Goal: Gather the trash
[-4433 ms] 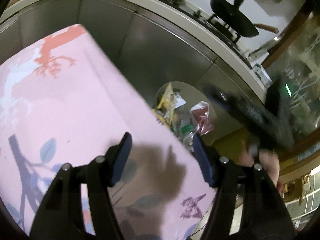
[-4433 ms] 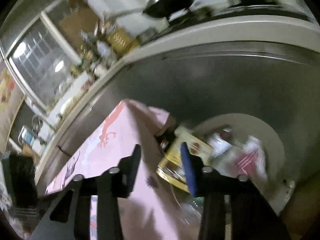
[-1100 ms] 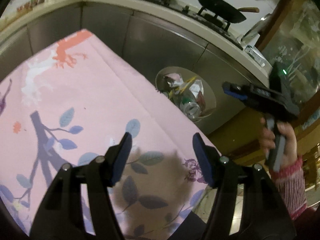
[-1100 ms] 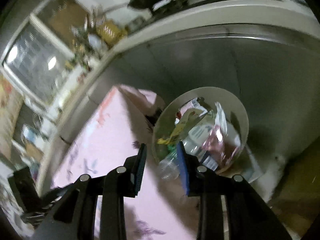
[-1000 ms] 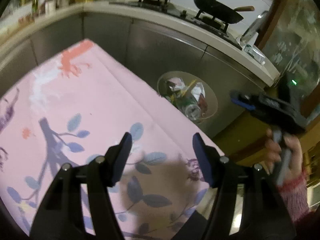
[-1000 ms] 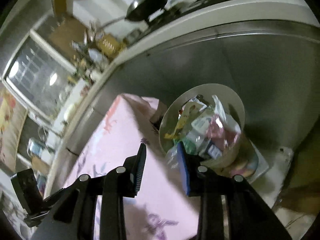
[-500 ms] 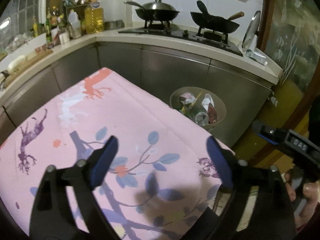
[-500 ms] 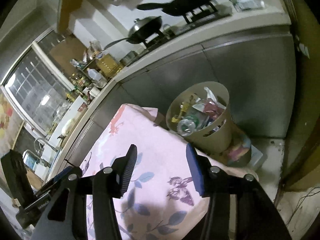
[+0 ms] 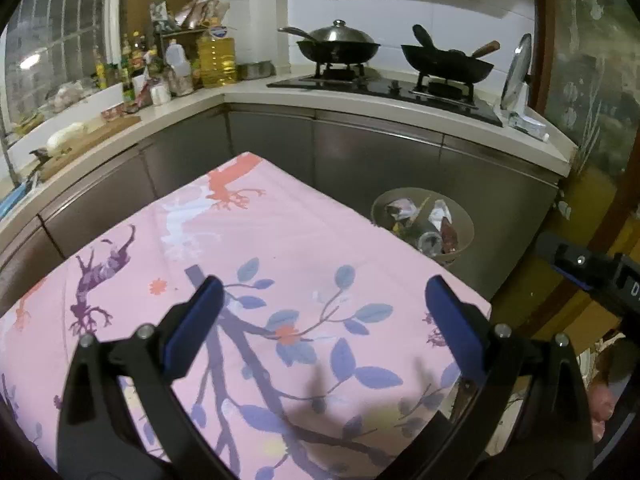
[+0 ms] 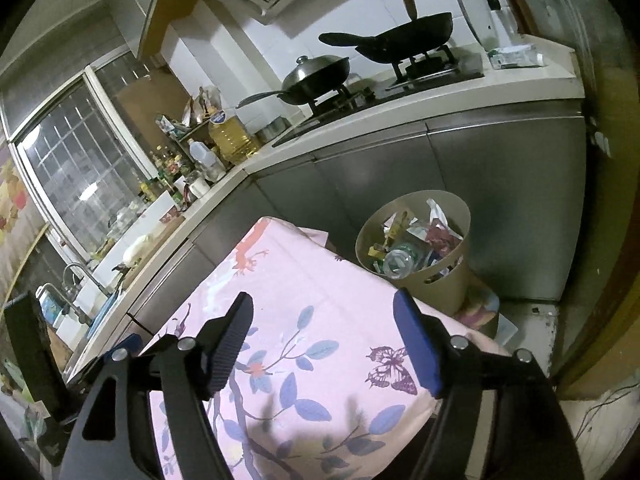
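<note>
Beige round plastic bin [image 10: 448, 276] upright, mouth up, right of centre beside the pink floral-clothed surface [image 9: 280, 248].
Its crumpled trash is indistinct; left tool [image 9: 320, 304] and right tool [image 10: 324, 332] are opening, empty.

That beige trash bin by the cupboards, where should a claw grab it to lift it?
Probably the bare upper rim of the trash bin, coming from above on the side away from the table. The bin stands upright, its thin wall fits between fingers, and trash is heaped lower inside.
</note>
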Demonstrator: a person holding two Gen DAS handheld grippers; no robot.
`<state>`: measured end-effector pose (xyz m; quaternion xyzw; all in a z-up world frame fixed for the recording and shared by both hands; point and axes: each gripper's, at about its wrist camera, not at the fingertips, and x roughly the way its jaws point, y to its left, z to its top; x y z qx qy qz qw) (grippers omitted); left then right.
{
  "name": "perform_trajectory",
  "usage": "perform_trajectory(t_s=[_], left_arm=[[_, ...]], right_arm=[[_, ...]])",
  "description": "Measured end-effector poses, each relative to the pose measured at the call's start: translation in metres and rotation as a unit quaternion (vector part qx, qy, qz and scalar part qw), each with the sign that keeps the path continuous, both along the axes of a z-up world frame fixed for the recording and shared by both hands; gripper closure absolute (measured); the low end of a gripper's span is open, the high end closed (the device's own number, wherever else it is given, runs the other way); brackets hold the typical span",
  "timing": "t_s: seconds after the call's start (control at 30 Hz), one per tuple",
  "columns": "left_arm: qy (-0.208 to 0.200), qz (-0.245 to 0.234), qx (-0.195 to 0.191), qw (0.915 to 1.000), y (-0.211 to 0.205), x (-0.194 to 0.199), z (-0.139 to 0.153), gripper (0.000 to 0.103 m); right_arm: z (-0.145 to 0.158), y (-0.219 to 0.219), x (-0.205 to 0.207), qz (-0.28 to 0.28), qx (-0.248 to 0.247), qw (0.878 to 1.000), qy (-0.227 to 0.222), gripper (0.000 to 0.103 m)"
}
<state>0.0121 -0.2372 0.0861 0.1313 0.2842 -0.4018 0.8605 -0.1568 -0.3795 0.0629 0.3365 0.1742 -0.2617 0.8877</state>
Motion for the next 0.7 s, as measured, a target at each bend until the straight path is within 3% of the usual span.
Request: perform_trajectory(t_s=[0.47,0.7], left_arm=[[-0.035,0.024,-0.001,0.9991,0.02,-0.002,0.007,0.006],[-0.043,0.029,-0.002,0.9987,0.025,-0.005,0.009,0.006]], right_arm=[[0.008,0.009,0.0,-0.018,-0.006,1.0,-0.001,0.031],[0.009,0.014,-0.005,-0.049,-0.01,0.999,-0.003,0.023]])
